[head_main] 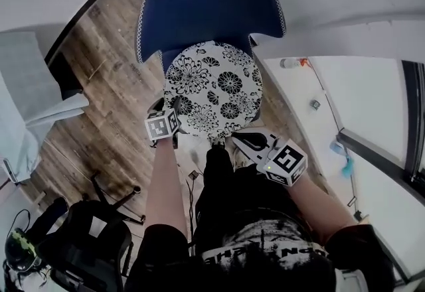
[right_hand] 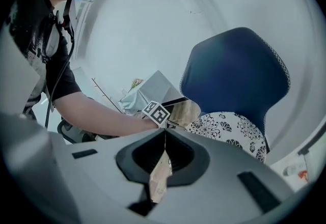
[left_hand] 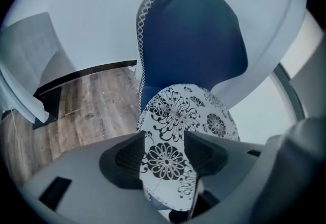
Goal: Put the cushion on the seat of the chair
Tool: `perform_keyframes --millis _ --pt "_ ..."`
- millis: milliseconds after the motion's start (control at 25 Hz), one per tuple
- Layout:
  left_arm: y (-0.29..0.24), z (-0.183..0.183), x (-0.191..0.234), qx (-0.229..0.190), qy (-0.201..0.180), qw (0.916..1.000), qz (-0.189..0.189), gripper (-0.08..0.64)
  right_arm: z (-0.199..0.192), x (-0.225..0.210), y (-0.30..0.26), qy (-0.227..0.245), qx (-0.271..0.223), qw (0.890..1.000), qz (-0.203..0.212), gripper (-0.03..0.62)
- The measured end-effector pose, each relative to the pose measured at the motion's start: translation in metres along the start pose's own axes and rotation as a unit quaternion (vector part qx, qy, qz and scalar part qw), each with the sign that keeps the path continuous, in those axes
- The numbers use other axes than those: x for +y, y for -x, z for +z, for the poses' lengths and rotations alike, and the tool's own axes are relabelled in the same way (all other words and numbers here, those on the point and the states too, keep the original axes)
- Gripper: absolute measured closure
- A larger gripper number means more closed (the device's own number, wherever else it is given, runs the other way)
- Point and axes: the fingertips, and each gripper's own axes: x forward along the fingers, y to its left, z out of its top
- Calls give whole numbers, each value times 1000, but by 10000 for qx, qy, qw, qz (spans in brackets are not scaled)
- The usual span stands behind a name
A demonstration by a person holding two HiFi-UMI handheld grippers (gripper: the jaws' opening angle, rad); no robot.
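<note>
A round white cushion (head_main: 216, 85) with black flower print lies on the seat of the blue chair (head_main: 212, 8). My left gripper (head_main: 170, 110) hangs over the cushion's near left edge. In the left gripper view the cushion (left_hand: 178, 116) shows between the wide-apart jaws of the left gripper (left_hand: 164, 154), and the pads do not press on it. The chair's back (left_hand: 193, 39) rises behind. My right gripper (head_main: 247, 141) sits at the cushion's near right edge. In its own view the right gripper (right_hand: 165, 136) is shut with nothing between its jaws, and the cushion (right_hand: 229, 129) lies ahead to the right.
Wooden floor (head_main: 113, 98) spreads left of the chair. A white desk (head_main: 358, 105) on the right carries a small bottle (head_main: 290, 63) and a blue item (head_main: 345, 166). A black bag (head_main: 93, 244) lies at the lower left, grey furniture (head_main: 30, 78) stands further left.
</note>
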Motion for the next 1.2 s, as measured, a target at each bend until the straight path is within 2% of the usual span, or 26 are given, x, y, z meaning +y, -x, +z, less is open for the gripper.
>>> perform_keyframes --millis 80,160,320,520,680,880,1200 --pt "17 13 -12 -281 168 9993 -207 329 9 2 4 74 -83 9999 -3 575" --pt "35 27 -23 -530 146 9979 -347 386 18 3 10 175 -178 9997 -16 575" --pt "70 48 -58 -763 -107 9943 -734 484 34 9 24 286 -351 9989 -103 575" --pt "127 76 -107 -1153 -661 9856 -1050 534 62 27 38 341 -756 9965 -106 575" --pt "176 100 -153 -1534 -1069 9722 -1409 543 93 35 51 610 -1040 9926 -172 575" --pt "232 123 -202 -2015 -1528 9510 -1781 543 128 34 79 881 -1434 9850 -394 575" --pt "307 152 -254 -2586 -2046 9203 -2105 543 170 47 123 1141 -1991 9711 -654 575"
